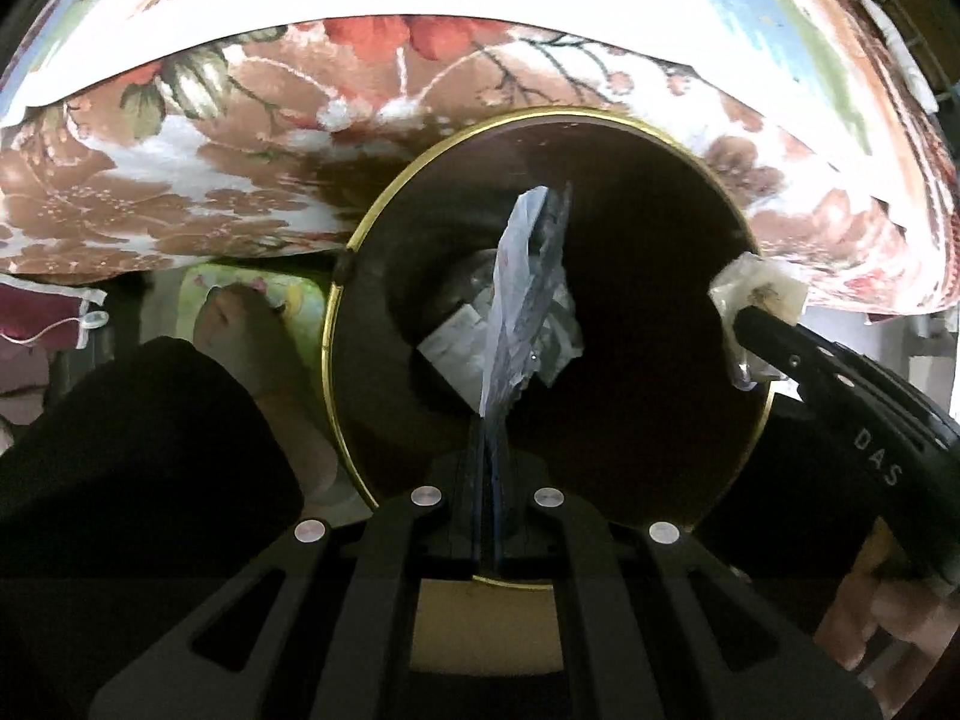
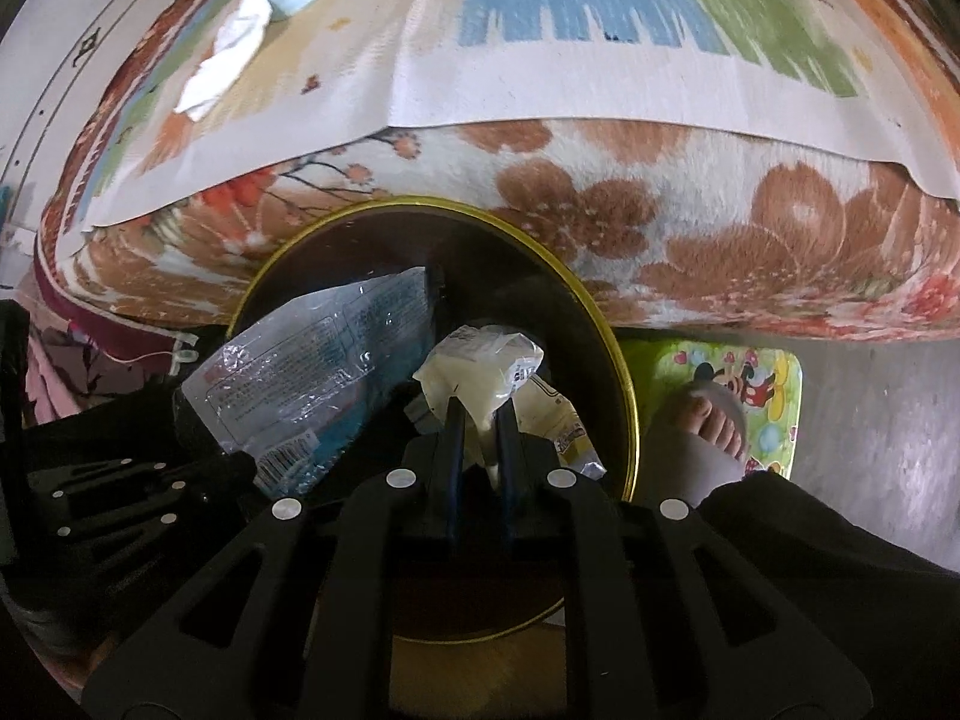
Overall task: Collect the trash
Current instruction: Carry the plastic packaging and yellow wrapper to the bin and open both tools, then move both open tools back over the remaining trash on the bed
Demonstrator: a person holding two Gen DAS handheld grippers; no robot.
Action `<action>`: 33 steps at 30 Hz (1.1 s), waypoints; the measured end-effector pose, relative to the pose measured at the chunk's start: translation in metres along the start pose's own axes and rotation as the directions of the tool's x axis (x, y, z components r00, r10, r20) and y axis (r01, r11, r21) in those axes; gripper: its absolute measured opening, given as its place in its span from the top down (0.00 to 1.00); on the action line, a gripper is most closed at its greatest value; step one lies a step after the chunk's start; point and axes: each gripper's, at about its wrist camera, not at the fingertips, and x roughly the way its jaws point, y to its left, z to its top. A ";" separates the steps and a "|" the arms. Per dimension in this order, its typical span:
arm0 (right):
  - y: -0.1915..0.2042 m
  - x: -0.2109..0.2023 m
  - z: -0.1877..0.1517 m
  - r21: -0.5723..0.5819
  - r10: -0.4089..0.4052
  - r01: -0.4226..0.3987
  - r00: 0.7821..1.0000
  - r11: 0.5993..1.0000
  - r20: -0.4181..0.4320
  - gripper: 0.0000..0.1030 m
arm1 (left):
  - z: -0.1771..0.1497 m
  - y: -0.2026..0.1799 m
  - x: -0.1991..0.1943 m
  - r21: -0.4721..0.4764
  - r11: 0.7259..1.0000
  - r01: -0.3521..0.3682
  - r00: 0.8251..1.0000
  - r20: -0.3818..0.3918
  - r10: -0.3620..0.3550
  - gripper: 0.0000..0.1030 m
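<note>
A round dark bin with a gold rim (image 1: 327, 360) (image 2: 624, 372) stands on the floor below both grippers. My left gripper (image 1: 487, 426) (image 2: 240, 462) is shut on a clear bluish plastic wrapper (image 1: 528, 288) (image 2: 312, 372), which hangs edge-on over the bin's mouth. My right gripper (image 2: 480, 405) (image 1: 741, 315) is shut on a crumpled cream plastic wrapper (image 2: 480, 360) (image 1: 762, 288), at the bin's rim in the left wrist view. Pale scraps (image 1: 450, 330) and a printed packet (image 2: 564, 426) lie inside the bin.
A bed with a floral blanket (image 1: 240, 180) (image 2: 720, 228) and a patterned mat (image 2: 600, 60) rises just behind the bin. The person's foot (image 2: 714, 420) (image 1: 240, 324) rests on a cartoon floor mat (image 2: 762, 384) beside the bin. Dark trouser legs flank it.
</note>
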 end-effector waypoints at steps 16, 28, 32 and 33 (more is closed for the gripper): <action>-0.013 0.001 0.010 0.061 0.019 -0.020 1.000 0.998 0.013 0.52 | 0.005 0.019 -0.027 -0.101 0.988 0.121 0.988 0.112 -0.110 0.55; 0.003 -0.045 0.018 -0.003 0.015 -0.015 0.985 1.000 0.169 0.44 | 0.021 0.019 -0.087 -0.050 0.992 0.120 0.953 0.285 -0.101 0.47; 0.013 -0.067 0.024 -0.045 0.044 -0.034 0.972 0.998 0.232 0.42 | 0.030 0.017 -0.109 -0.020 0.994 0.108 0.941 0.325 -0.096 0.41; 0.014 -0.073 0.026 -0.058 0.049 -0.036 0.967 0.998 0.251 0.41 | 0.033 0.019 -0.113 -0.019 0.994 0.104 0.938 0.334 -0.091 0.40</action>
